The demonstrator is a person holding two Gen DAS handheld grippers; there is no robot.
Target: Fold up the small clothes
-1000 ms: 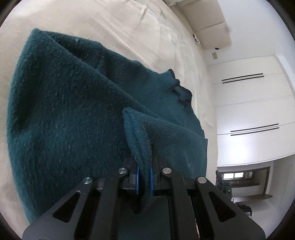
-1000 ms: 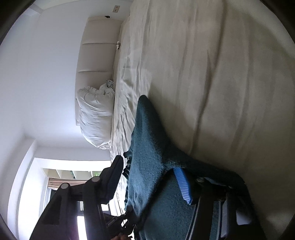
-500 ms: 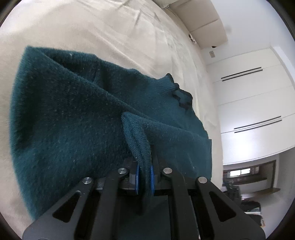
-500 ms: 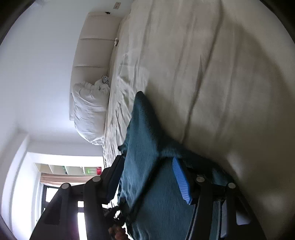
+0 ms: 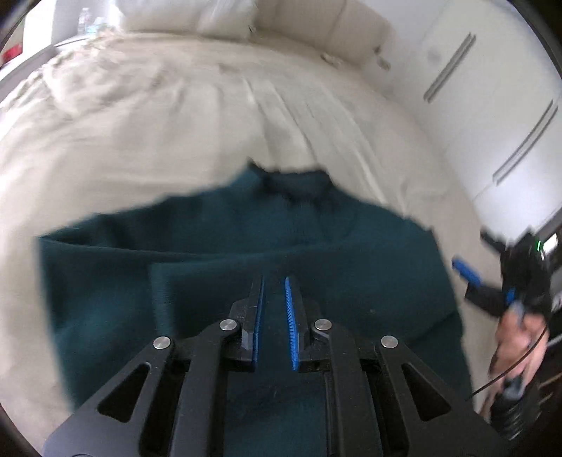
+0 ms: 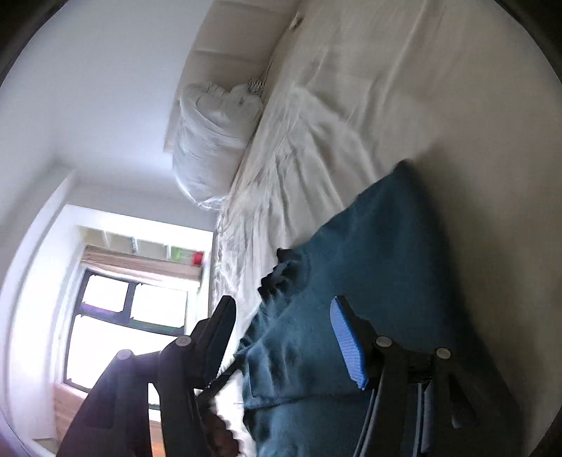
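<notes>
A dark teal knit sweater lies folded over on the cream bed sheet, its collar toward the headboard. My left gripper hovers just above it, jaws slightly apart with nothing between them. My right gripper is wide open and empty over the sweater; it also shows in the left wrist view at the sweater's right edge, held by a hand.
White pillows and a padded headboard are at the far end of the bed. White wardrobe doors stand on the right. A bundled white duvet and a window show in the right wrist view.
My left gripper let go of the sweater fold it was clamping and swung to face along the bed. The fold now lies flat. My right gripper stayed open and drew back a little.
</notes>
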